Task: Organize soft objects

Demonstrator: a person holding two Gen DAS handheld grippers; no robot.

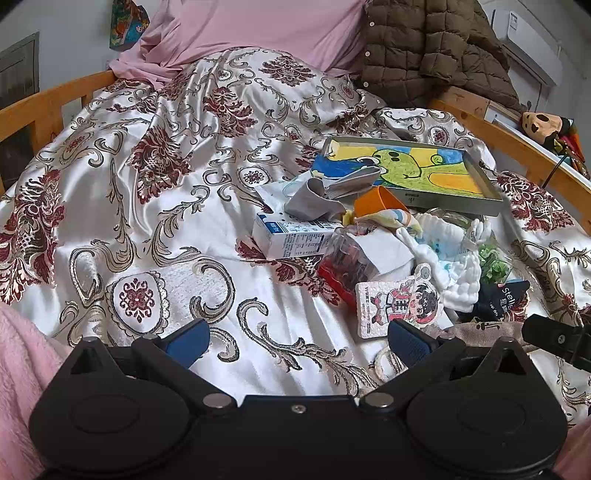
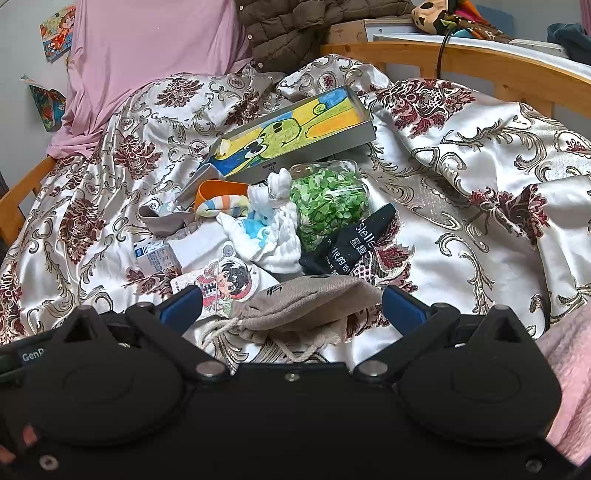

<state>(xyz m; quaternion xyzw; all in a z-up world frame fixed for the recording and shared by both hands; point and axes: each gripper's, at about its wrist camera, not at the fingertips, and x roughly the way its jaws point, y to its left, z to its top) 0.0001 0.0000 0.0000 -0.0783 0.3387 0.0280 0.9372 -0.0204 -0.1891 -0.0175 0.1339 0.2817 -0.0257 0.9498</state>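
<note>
Right tongs (image 2: 291, 302): spread wide, empty, blue pads flanking a beige drawstring cloth pouch (image 2: 303, 306) lying flat on the satin bedspread with dark red damask pattern (image 2: 480, 206). Pouch between the fingers but apparently not touched; cord (image 2: 221, 332) trailing toward the camera. Left tongs (image 1: 295, 339): also spread wide, empty, hovering over bare bedspread, the pile to their right and ahead.

Likely risks: pads closing on slippery bedspread together with the pouch, dragging fabric and shifting the whole heap; loose cord snagging on a finger; the cartoon-printed foam card (image 2: 221, 284) just left of the pouch, its edge seemingly tucked under the left pad, getting pinched along with it.

Beyond the pouch: black fabric piece with white lettering (image 2: 351, 240), white quilted cloth with blue print (image 2: 273, 240), striped rolled sock (image 2: 221, 206), grey cloth (image 2: 162, 218) — soft items mixed among hard ones: clear box of green leaf shapes (image 2: 328, 203), orange plastic cup (image 2: 218, 192), small white-and-blue carton (image 2: 155, 254), shallow grey tray with a frog drawing (image 2: 295, 129) at the back. Soft pieces overlapping hard ones, so lifting one may tip or drag a neighbour.

Farther off: pink pillow (image 2: 147, 55), brown quilted jacket (image 2: 295, 26), wooden bed rail (image 2: 498, 70).
</note>
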